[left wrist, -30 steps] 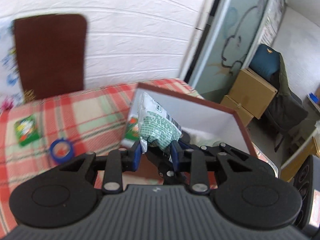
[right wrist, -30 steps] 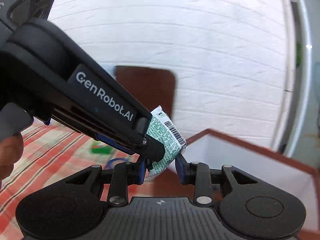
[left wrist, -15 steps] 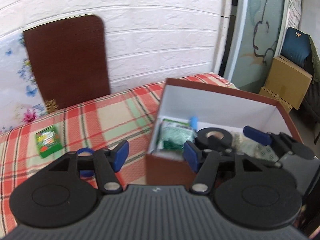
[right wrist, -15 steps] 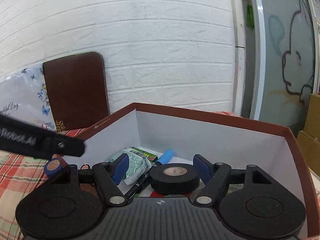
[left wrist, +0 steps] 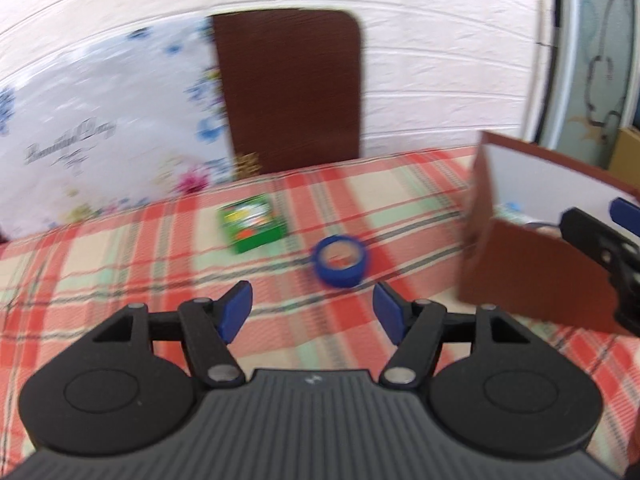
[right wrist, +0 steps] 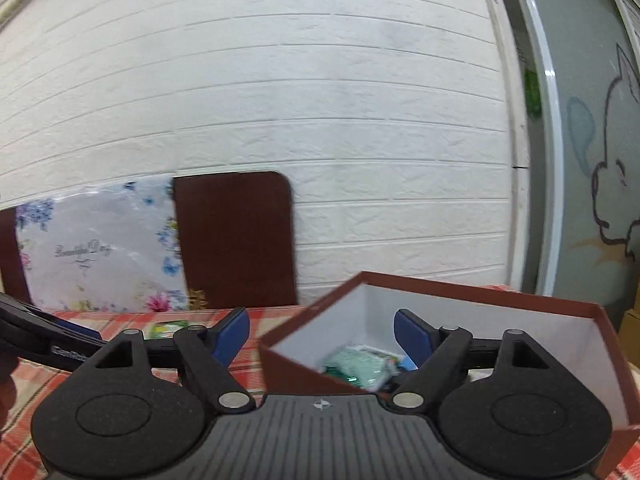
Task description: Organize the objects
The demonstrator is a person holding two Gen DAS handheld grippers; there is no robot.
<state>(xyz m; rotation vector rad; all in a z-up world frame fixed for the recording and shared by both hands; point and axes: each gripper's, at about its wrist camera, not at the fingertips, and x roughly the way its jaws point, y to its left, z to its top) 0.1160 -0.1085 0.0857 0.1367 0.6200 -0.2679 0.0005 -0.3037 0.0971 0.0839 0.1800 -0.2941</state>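
Note:
My left gripper [left wrist: 312,314] is open and empty, low over the plaid tablecloth [left wrist: 120,256]. A blue tape roll [left wrist: 340,260] lies just ahead of it, and a small green box [left wrist: 252,228] lies farther back left. The brown box with white inside [left wrist: 528,276] stands to the right. My right gripper [right wrist: 322,340] is open and empty, at the near corner of the brown box [right wrist: 560,320]. A green-and-white packet [right wrist: 356,366] lies inside the box. The left gripper [right wrist: 48,344] shows at the left edge of the right wrist view.
A dark brown board [left wrist: 288,88] and a floral white panel [left wrist: 100,136] lean on the white brick wall behind the table. A glass door with a cartoon drawing [right wrist: 592,160] is at the right. The right gripper's finger [left wrist: 596,248] sticks in over the box.
The left gripper let go of the green-and-white packet into the box, opened and swung left toward the blue tape roll. The right gripper opened wide and drew back to the box's corner.

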